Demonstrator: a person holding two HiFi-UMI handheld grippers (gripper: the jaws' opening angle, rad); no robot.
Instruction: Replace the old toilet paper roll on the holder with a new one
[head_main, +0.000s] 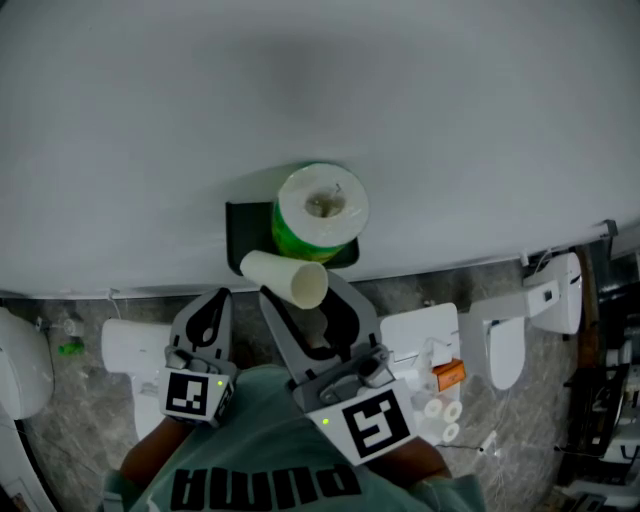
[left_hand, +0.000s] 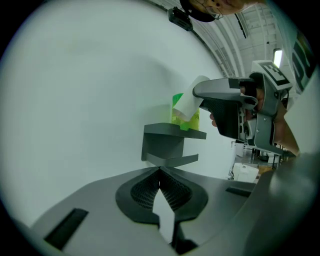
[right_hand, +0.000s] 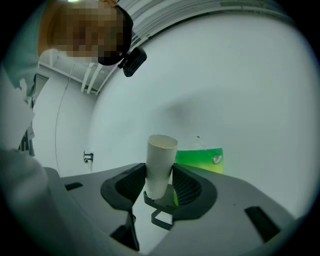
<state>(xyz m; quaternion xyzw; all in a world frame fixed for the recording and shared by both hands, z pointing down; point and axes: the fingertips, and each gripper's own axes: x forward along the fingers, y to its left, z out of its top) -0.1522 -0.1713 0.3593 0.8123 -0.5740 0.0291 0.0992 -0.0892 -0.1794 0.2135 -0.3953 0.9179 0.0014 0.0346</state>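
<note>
An empty white cardboard tube (head_main: 287, 277) (right_hand: 160, 165) stands between the jaws of my right gripper (head_main: 310, 298) (right_hand: 160, 175), which is shut on it just in front of the wall. The dark wall holder (head_main: 245, 232) (left_hand: 165, 145) has a shelf on top. On that shelf sits a new roll in green wrap (head_main: 320, 210) (right_hand: 201, 160). My left gripper (head_main: 212, 305) (left_hand: 160, 171) is shut with nothing in it, low and to the left of the holder. The left gripper view also shows the tube (left_hand: 190, 102) in the right gripper (left_hand: 225, 107), level with the green roll (left_hand: 178, 117).
Below the wall lies a mottled grey floor. A white toilet (head_main: 520, 340) stands at the right, a white fixture (head_main: 135, 350) at the left and another at the far left edge (head_main: 20, 370). A white box with small rolls and an orange item (head_main: 440, 390) lies beside my right gripper.
</note>
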